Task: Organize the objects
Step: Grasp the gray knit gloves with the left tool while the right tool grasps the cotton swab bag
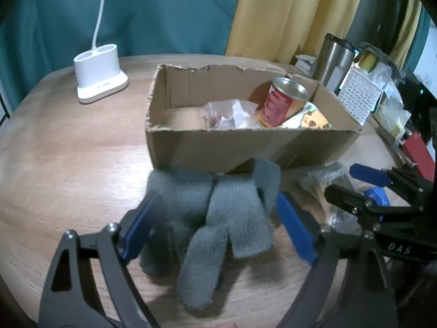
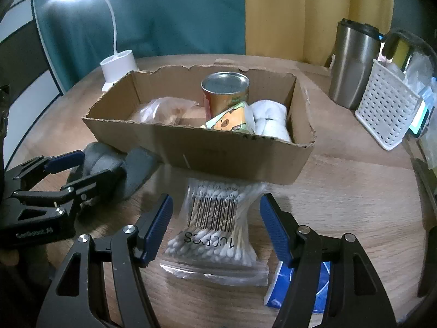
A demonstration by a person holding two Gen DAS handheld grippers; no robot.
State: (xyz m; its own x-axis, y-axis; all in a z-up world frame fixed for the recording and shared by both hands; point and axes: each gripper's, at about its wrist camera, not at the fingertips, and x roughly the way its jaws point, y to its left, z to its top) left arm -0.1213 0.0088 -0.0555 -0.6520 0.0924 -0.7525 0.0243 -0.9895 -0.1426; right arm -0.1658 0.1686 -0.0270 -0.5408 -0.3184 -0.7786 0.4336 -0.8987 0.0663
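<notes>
A grey knit glove (image 1: 215,218) lies on the wooden table in front of a torn cardboard box (image 1: 218,147). My left gripper (image 1: 218,224) is open, its blue pads on either side of the glove. In the right wrist view a clear bag of cotton swabs (image 2: 215,227) lies before the box (image 2: 218,158). My right gripper (image 2: 215,227) is open around the bag. The box holds a red-labelled can (image 2: 225,93), a crumpled plastic bag (image 2: 161,110), a cartoon-printed packet (image 2: 228,121) and a white bundle (image 2: 270,121). The left gripper (image 2: 82,169) shows at the left, the glove (image 2: 136,169) beside it.
A white lamp base (image 1: 98,73) stands at the table's back left. A steel tumbler (image 2: 352,63) and a white perforated basket (image 2: 385,106) stand at the right among clutter. A blue and white packet (image 2: 300,287) lies under my right gripper's right finger.
</notes>
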